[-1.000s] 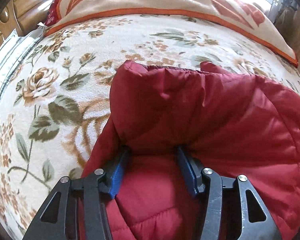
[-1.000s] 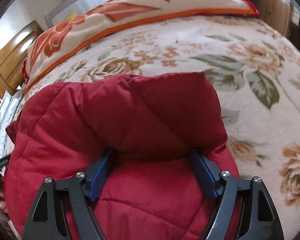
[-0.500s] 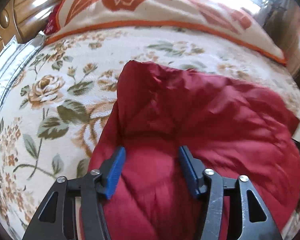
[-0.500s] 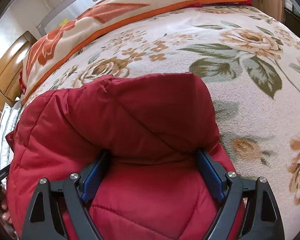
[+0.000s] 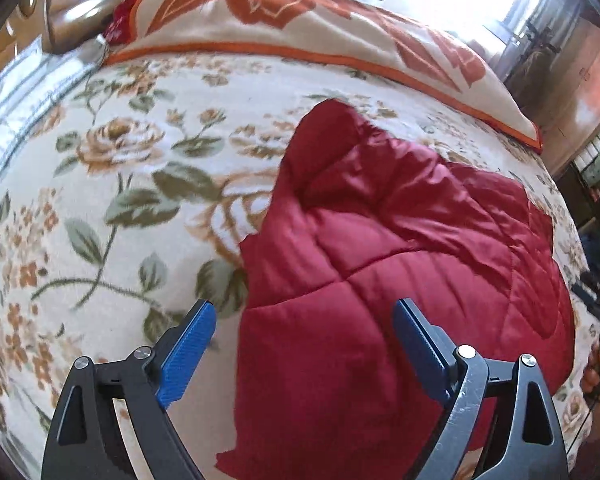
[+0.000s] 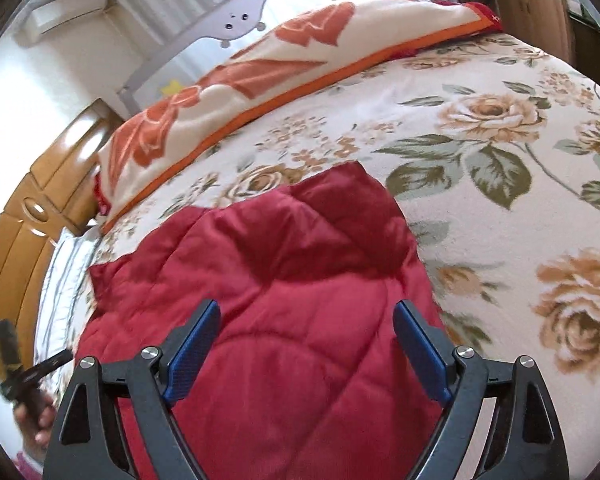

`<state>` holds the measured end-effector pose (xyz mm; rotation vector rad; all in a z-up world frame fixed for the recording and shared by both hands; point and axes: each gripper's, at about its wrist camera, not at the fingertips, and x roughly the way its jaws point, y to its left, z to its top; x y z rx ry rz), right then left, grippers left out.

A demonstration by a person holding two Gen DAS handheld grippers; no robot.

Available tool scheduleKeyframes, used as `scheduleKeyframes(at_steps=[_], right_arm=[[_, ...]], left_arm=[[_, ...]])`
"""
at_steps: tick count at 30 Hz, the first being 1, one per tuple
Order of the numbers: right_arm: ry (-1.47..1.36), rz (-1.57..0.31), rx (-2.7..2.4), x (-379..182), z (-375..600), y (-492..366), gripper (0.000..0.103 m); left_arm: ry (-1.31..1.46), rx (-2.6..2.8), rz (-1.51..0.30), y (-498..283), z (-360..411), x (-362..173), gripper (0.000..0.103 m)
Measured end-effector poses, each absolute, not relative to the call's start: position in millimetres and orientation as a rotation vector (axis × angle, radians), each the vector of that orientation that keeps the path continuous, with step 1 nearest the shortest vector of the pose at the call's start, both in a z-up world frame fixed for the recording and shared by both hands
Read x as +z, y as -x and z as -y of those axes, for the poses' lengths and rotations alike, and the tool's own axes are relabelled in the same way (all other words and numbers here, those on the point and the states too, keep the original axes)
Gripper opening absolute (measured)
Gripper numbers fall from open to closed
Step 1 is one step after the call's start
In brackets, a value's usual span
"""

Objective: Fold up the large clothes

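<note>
We see the red quilted padded jacket (image 5: 400,264) lying folded on the cream floral bedspread (image 5: 112,184), with the orange-patterned blanket (image 5: 300,20) beyond it at twelve o'clock. Our left gripper (image 5: 304,344) has just been opening and stands wide above the jacket's left edge, pinching nothing. Our right gripper (image 6: 306,344) has likewise just been opening and stands wide over the jacket, gripping nothing.
</note>
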<state>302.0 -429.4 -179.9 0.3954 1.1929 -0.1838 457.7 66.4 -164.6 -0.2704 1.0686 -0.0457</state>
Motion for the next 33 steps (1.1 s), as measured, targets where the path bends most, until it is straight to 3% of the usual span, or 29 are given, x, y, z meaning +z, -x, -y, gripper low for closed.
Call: scheduleKeyframes(at_steps=[8, 23, 33], right_arm=[[-0.427, -1.221, -0.169, -159.7, 443.0, -255.8, 0.089], [-0.665, -1.264, -0.216, -197.5, 474.0, -219.1, 0.090], [-0.716, -1.285, -0.170, -221.3, 472.9, -231.5, 0.093]], left_arm=[[0.384, -0.134, -1.103, -460.8, -82.0, -186.8, 0.091], [0.448, -0.200, -1.161, -466.3, -83.8, -213.0, 0.102], [0.591, -0.280, -1.205, -479.7, -86.4, -243.2, 0.102]])
